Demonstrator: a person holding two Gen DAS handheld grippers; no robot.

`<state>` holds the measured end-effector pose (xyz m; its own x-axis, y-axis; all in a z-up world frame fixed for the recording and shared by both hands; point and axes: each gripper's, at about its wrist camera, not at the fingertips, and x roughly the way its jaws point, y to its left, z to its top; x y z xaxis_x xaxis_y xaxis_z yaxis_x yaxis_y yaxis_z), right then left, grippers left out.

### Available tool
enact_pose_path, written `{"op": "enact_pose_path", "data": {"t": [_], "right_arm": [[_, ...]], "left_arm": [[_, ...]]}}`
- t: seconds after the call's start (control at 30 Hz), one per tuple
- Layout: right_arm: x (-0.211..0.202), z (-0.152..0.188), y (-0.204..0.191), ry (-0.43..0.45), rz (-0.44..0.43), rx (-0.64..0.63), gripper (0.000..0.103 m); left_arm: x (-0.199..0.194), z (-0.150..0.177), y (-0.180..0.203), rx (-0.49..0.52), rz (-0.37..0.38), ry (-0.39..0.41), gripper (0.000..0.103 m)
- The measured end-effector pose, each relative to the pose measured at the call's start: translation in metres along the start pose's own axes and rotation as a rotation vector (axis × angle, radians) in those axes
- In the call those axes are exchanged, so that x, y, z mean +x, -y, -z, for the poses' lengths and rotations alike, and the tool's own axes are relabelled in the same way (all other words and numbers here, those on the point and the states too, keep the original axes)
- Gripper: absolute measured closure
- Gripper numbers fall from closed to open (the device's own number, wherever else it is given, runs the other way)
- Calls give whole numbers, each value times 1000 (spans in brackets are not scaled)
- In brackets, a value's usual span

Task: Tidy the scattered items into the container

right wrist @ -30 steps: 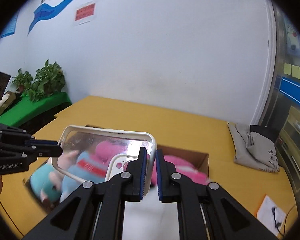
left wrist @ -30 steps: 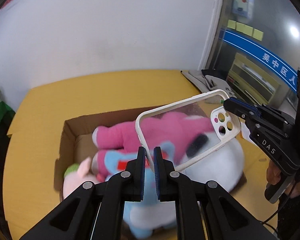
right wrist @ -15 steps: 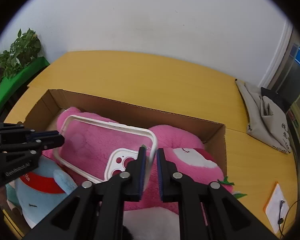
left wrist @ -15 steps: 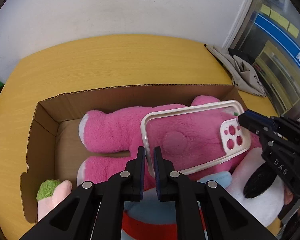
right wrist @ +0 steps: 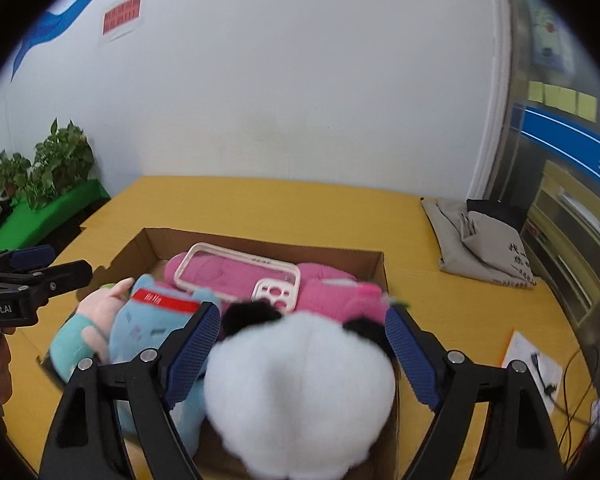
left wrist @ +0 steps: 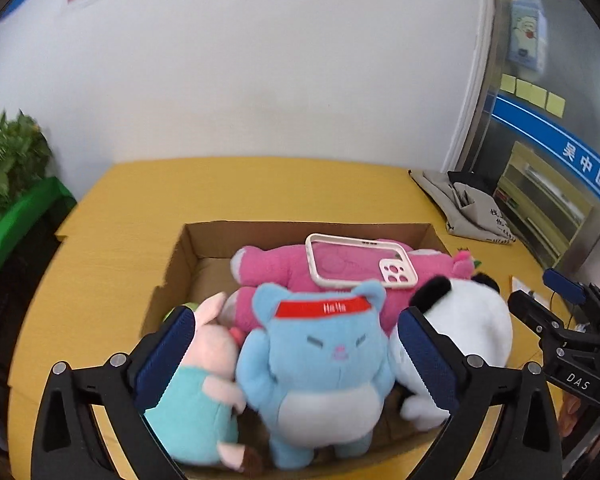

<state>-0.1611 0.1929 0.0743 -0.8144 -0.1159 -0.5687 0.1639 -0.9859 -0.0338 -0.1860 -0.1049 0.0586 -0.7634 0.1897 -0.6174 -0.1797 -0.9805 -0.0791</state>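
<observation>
My left tool (left wrist: 296, 354) and right tool (right wrist: 302, 344) are both opening wide with nothing gripped, because the phone case (left wrist: 360, 261) lies flat on the pink plush (left wrist: 276, 266) inside the cardboard box (left wrist: 188, 256).

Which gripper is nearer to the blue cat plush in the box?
Left. The left gripper, jaws opening, frames the blue cat plush without touching it. The right gripper, also opening, brackets the panda plush beside it.
</observation>
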Motion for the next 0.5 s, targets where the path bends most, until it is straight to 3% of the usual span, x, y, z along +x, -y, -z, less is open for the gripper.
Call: {"op": "enact_pose_path", "data": {"t": [0.1, 0.3, 0.5], "right_arm": [[-25, 30, -2, 32, 49, 36, 18], [-52, 77, 2, -11, 63, 83, 18], [-78, 91, -11, -9, 58, 49, 18]], "left_arm": [[-26, 30, 9, 8, -50, 42, 0], [-56, 89, 20, -48, -8, 4, 0], [-72, 105, 32, -70, 13, 2, 0]]}}
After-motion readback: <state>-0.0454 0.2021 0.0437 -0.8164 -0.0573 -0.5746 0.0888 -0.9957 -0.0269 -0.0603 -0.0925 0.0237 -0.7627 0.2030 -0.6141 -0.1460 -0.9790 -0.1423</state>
